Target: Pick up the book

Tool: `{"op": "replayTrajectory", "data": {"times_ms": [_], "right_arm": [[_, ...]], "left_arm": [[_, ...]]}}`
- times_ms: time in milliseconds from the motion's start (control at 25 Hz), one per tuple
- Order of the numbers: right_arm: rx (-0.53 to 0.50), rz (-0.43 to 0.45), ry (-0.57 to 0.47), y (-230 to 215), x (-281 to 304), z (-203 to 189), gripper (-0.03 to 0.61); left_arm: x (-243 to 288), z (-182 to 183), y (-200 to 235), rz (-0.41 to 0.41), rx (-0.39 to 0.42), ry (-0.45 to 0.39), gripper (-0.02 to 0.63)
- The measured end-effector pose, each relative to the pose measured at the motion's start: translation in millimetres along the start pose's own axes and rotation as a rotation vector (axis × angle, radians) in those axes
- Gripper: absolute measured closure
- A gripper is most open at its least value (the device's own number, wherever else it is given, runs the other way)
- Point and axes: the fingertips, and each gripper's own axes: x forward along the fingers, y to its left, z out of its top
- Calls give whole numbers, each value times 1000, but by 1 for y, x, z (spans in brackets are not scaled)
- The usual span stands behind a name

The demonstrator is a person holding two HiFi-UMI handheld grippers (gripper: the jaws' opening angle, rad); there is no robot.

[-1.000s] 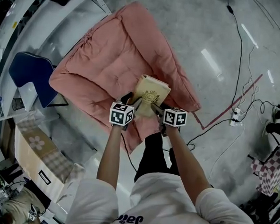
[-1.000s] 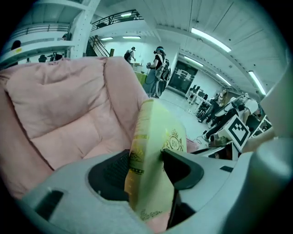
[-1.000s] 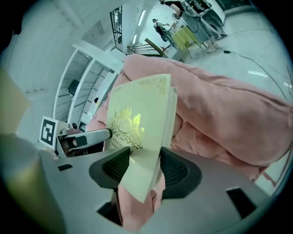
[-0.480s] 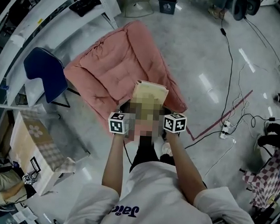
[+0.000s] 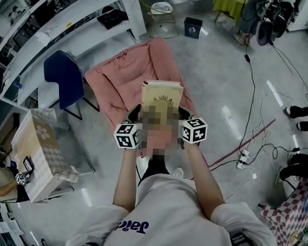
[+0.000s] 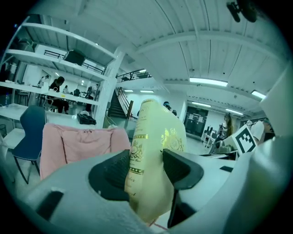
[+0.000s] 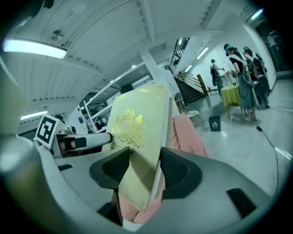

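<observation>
A cream hardback book (image 5: 161, 94) with a gold crest is held up in the air in front of the person, above the pink cushion (image 5: 128, 82). My left gripper (image 6: 145, 169) is shut on the book (image 6: 155, 155) at its spine side. My right gripper (image 7: 144, 170) is shut on the book (image 7: 137, 132) at its other side, with the front cover facing the camera. In the head view the marker cubes of the left gripper (image 5: 128, 135) and the right gripper (image 5: 194, 130) flank the book's lower end; a mosaic patch hides the jaws there.
The pink cushion lies on a grey concrete floor. A blue chair (image 5: 63, 80) stands to its left, white shelving (image 5: 72, 21) behind it, a cardboard box (image 5: 37, 154) at the left. Cables (image 5: 251, 146) run across the floor at the right. People stand in the distance (image 7: 238, 73).
Both grippers have risen with the book between them, lifting it off the pink cushion and tilting it more upright. The head view now looks further across the room.
</observation>
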Motion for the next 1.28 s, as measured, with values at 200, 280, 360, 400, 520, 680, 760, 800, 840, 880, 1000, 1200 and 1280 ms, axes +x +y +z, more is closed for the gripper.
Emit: {"op": "replayTrajectory", "data": {"times_ms": [200, 280, 360, 400, 520, 680, 760, 800, 840, 880, 1000, 1200, 1280], "right_arm": [[-164, 4, -91, 30, -35, 51, 371], [-219, 13, -125, 42, -48, 67, 371], [-261, 22, -159, 54, -60, 80, 370], [-277, 25, -177, 59, -65, 86, 368], [-321, 31, -241, 76, -78, 102, 365], [-384, 33, -281, 92, -89, 113, 368], [-418, 17, -281, 95, -93, 116, 370], [-428, 14, -279, 96, -94, 118, 370], [-432, 16, -278, 97, -95, 119, 370], [-435, 19, -277, 98, -96, 120, 371], [-440, 27, -268, 98, -96, 121, 371], [-434, 50, -256, 102, -90, 117, 371], [-434, 57, -254, 104, -88, 117, 371]], "left_arm": [[-33, 41, -27, -4, -37, -160, 380], [-46, 55, -38, -1, -36, -215, 380], [-58, 68, -46, 0, -22, -259, 380], [-64, 74, -50, -1, -13, -278, 380], [-82, 89, -58, -5, 1, -335, 380], [-99, 101, -65, -9, 22, -381, 380], [-102, 104, -69, -8, 39, -387, 380], [-103, 105, -70, -6, 41, -390, 380], [-104, 105, -71, -4, 37, -394, 380], [-105, 105, -71, -3, 32, -397, 380], [-106, 105, -72, 1, 27, -400, 380], [-110, 103, -66, 22, 28, -394, 380], [-112, 103, -63, 28, 30, -393, 380]]}}
